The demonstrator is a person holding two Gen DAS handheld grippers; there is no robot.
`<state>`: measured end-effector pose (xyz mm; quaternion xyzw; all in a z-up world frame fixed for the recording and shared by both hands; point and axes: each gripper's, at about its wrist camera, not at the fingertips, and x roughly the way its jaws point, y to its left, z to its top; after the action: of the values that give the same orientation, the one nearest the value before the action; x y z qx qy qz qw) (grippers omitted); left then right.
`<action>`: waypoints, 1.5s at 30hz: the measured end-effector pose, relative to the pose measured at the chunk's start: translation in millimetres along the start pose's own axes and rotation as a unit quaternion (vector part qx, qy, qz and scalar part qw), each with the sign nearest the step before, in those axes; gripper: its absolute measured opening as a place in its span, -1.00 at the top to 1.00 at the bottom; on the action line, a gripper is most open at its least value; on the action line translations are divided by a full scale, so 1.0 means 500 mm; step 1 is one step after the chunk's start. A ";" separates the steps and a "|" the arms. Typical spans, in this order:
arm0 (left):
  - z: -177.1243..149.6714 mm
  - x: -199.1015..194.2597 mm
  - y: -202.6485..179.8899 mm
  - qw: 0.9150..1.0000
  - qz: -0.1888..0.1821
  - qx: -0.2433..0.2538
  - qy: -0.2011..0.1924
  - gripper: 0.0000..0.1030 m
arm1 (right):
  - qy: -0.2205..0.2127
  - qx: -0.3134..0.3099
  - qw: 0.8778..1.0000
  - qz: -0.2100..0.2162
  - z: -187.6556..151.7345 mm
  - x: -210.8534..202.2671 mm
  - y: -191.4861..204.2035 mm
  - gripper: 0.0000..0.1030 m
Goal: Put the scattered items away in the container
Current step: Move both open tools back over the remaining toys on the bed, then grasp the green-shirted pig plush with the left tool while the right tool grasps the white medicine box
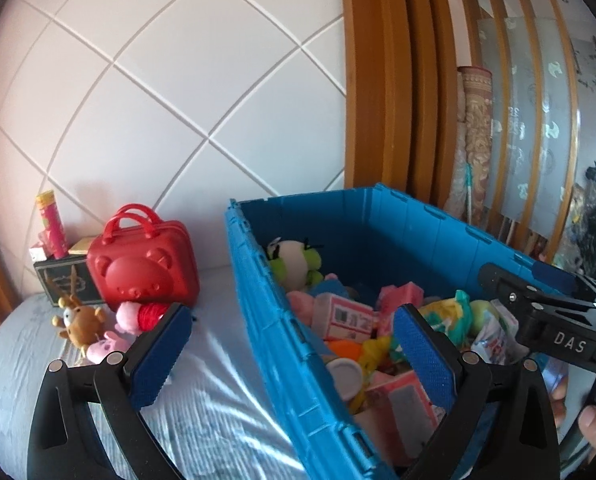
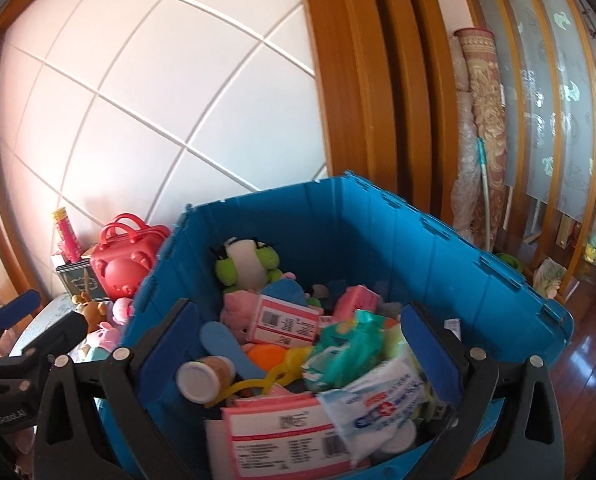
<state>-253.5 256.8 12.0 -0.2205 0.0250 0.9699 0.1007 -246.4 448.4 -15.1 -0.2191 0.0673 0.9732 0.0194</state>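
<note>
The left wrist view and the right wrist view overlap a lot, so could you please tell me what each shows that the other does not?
Only the left wrist view shows a bare hand at the right edge and the striped bedsheet up close. Only the right wrist view shows the wooden floor and the white wipes pack lying atop the pile. Both show the blue crate, the red bear case, and the green plush inside the crate.

left claw (image 1: 292, 354) open astride blue crate (image 1: 266, 320) wall | toys inside | red case (image 1: 144, 266) on bed
</note>
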 end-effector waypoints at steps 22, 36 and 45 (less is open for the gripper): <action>-0.125 -0.074 0.602 0.991 0.116 -0.064 0.035 -0.98 | 0.022 -0.083 0.993 0.086 -0.067 0.042 0.569 -1.00; -0.268 0.082 0.793 0.968 0.162 -0.096 0.164 -0.98 | 0.141 -0.099 0.981 0.095 -0.185 0.242 0.699 -1.00; -0.287 0.260 0.760 0.959 0.142 -0.093 0.228 -0.98 | 0.220 -0.087 0.967 0.091 -0.232 0.410 0.681 -1.00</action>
<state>-385.9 -104.5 -172.2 -0.4384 -0.0119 0.8962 -0.0669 -405.6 96.8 -165.0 -0.4215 0.0041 0.9009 -0.1034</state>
